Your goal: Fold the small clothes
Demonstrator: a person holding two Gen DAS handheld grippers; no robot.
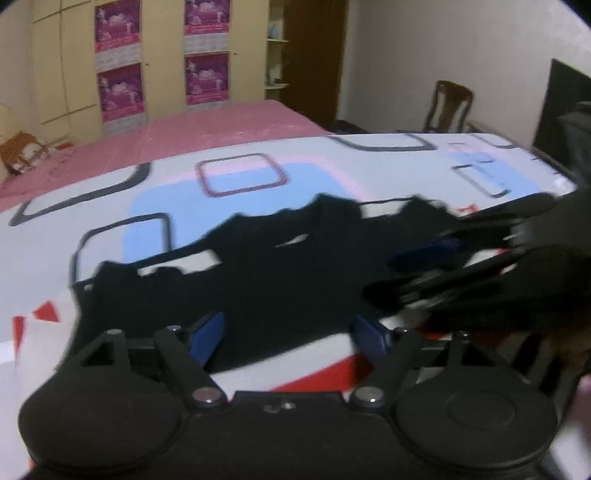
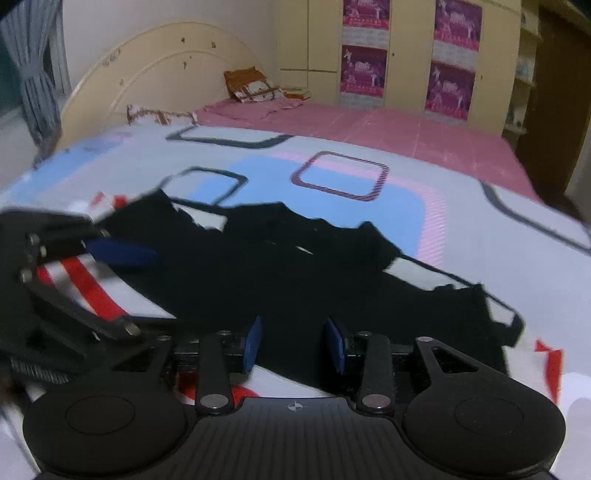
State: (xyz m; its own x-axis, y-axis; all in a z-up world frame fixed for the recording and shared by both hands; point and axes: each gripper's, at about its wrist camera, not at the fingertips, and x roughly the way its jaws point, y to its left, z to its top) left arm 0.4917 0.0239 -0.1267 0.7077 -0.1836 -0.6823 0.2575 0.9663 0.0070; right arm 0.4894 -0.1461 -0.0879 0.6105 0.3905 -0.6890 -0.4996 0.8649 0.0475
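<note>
We see a bedroom under dim indoor light. A bed with a patterned bedsheet (image 1: 236,177) of white, pale blue and dark rounded squares fills the foreground; beyond it lies a pink sheet (image 2: 388,127). A cream curved headboard (image 2: 159,70) stands at the far end, with a brown patterned pillow (image 2: 255,86) near it. A grey curtain (image 2: 33,70) hangs beside the headboard. Yellowish wardrobe doors (image 1: 66,62) carry purple posters (image 1: 118,26). A dark wooden door (image 1: 314,55) and a wooden chair (image 1: 448,107) stand against a plain pale wall (image 1: 443,44).
</note>
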